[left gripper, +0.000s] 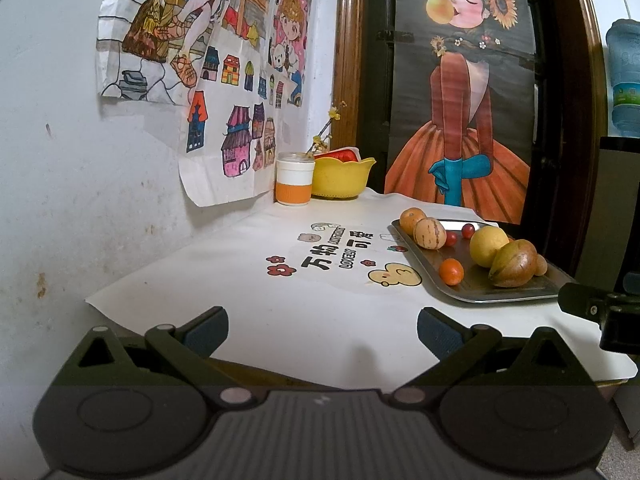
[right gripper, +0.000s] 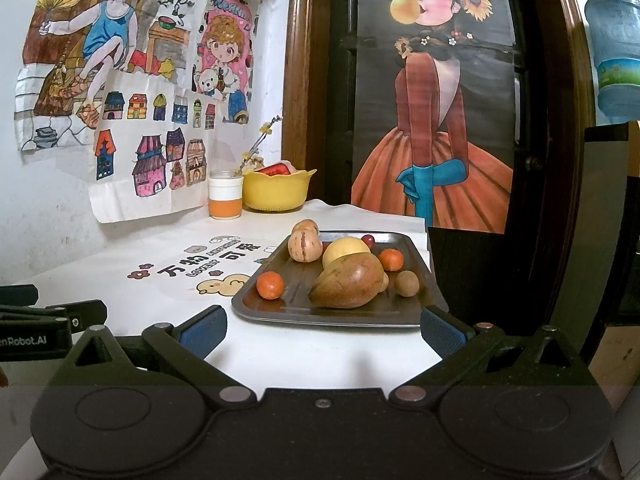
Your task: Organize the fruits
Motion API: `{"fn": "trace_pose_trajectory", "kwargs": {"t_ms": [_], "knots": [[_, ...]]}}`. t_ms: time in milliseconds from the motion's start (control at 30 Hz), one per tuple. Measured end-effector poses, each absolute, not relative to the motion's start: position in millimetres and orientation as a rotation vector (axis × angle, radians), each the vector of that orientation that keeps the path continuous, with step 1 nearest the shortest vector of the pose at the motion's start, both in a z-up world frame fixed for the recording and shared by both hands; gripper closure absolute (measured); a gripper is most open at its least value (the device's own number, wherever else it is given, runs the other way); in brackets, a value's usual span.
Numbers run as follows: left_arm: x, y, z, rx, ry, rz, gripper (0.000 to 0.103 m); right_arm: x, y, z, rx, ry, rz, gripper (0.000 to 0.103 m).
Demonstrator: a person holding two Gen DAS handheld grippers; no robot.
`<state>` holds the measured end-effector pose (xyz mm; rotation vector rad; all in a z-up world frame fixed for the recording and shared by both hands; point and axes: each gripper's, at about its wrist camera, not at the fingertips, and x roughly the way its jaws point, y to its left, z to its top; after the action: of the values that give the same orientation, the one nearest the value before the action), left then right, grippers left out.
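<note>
Fruits are lying on a metal tray (right gripper: 256,309) on the white cloth (left gripper: 248,300): a brown mango (right gripper: 347,282), a yellow fruit (right gripper: 345,251), small oranges. Left gripper (left gripper: 322,330) and right gripper (right gripper: 322,326) are hovering near the table's front edge, jaws apart, empty.

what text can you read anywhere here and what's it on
"万物" and "可爱": big black characters on the white tablecloth.
"LOVELY": small print between those characters; the line above it is too blurred to read.
"enRobot.AI": on the left gripper, cut off by the frame's left edge.
Pink letters at the top of the pink wall drawing: too blurred.
Water jug label: too blurred.
</note>
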<state>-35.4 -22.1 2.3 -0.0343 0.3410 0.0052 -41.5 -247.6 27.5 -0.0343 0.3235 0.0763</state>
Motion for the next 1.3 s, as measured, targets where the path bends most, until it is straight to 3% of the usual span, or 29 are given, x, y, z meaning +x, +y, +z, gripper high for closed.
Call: {"fn": "trace_pose_trajectory", "kwargs": {"t_ms": [1300], "knots": [[-29.0,-21.1,2.6,-0.049,0.39,0.026,0.0,-34.6,-241.5,29.7,-0.038,0.338,0.097,0.001]]}}
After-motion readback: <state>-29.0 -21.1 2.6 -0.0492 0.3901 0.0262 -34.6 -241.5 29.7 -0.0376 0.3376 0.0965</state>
